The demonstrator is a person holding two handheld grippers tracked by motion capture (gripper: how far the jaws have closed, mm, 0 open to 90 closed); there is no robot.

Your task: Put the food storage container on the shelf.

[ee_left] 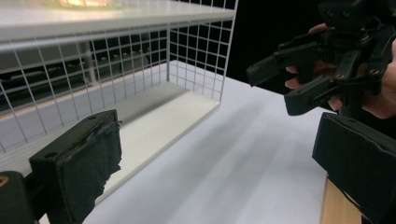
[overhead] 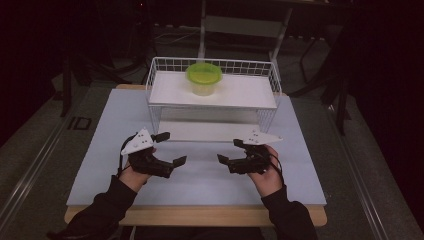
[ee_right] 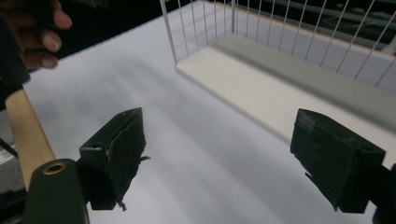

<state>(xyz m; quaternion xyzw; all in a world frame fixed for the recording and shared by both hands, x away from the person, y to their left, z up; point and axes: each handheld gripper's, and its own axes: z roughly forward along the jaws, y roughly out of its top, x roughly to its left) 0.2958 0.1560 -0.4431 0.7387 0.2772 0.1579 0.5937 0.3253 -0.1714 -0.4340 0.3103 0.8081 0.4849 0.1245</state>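
Left gripper and right gripper jaws spread, empty, poised before white wire shelf rack; green-lidded plastic tub on top, likely target.

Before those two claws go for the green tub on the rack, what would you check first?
1. Left gripper open and holding nothing: ok.
2. Right gripper open and holding nothing: ok.
3. Tub upright on the top shelf of the rack: ok.
4. Lid sitting on the tub: ok; whether it is snapped tight: cannot tell.
5. Table bare between grippers and rack: ok.
6. Lower shelf bare: ok.
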